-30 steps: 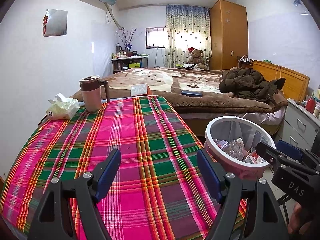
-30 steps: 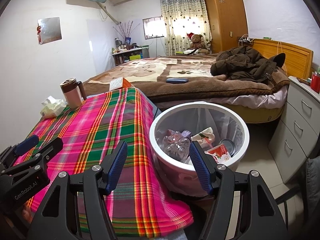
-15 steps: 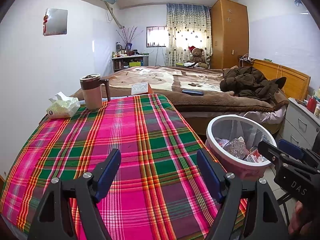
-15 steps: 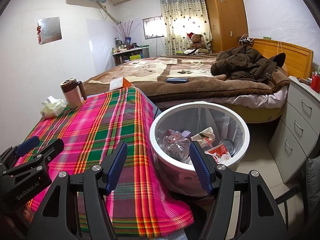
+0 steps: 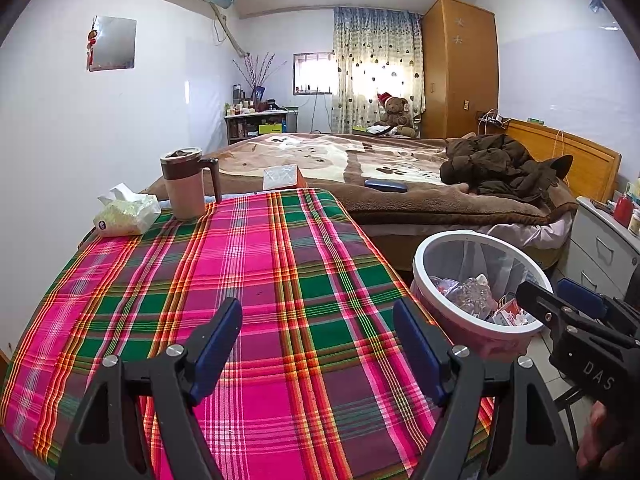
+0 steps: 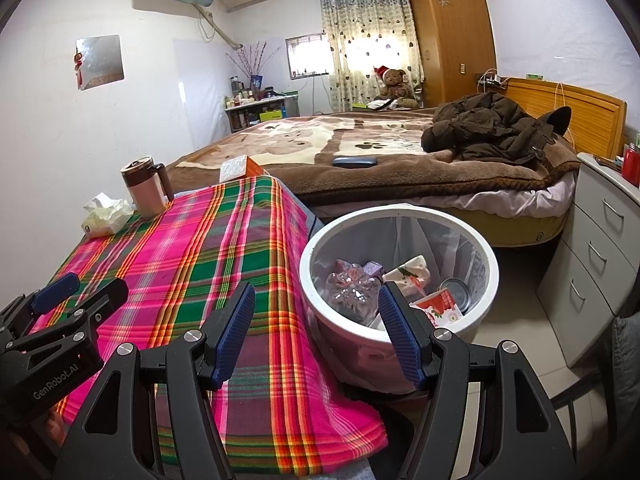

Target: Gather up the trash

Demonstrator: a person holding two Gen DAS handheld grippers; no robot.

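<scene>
Both grippers are open and hold nothing. The left gripper (image 5: 318, 340) hangs over the plaid table (image 5: 256, 280). The right gripper (image 6: 316, 334) is above the table edge and the bin (image 6: 486, 258), which stands just beside the table with trash (image 6: 354, 288) inside.

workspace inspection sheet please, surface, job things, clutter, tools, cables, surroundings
surface: plaid tablecloth covers the table, middle bare.
job's things: white trash bin beside the table holds a crushed plastic bottle, a can and cartons.
clutter: lidded mug and tissue pack at the far table edge.
grippers: left tool and right tool both open, holding nothing.
cables: wires at the headboard.
surroundings: bed with brown jacket, teddy bear, wardrobe.
</scene>
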